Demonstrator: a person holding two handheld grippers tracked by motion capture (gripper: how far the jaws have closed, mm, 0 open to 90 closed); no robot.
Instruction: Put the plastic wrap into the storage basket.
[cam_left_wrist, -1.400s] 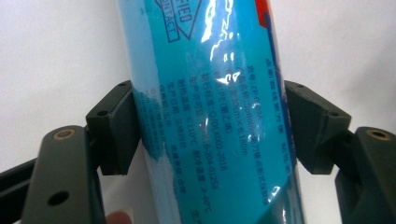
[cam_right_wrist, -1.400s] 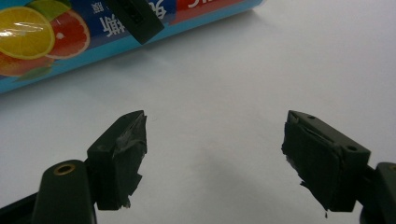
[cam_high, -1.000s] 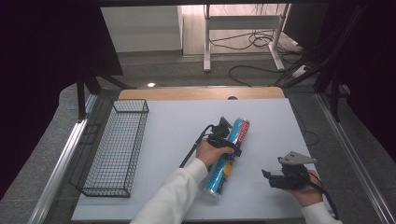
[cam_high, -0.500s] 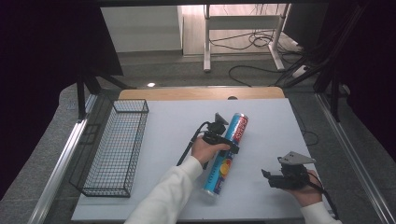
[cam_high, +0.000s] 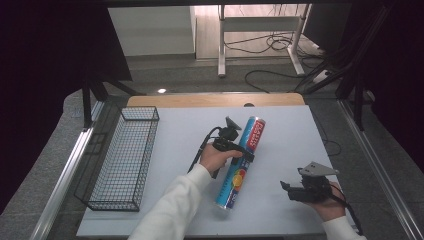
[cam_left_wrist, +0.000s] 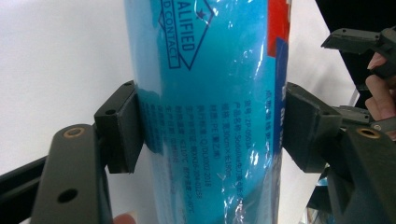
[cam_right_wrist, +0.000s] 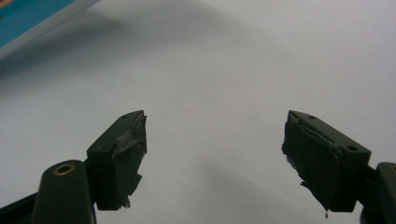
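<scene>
Two tools: our left tool (cam_left_wrist: 212, 135) had just clamped the blue roll (cam_high: 240, 162); next came lifting toward the basket (cam_high: 122, 160); right tool (cam_right_wrist: 215, 154) gaped.

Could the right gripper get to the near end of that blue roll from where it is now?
Probably yes. The right gripper is open with bare table between it and the blue roll, whose near end is free; the left gripper is clamped higher up.
</scene>
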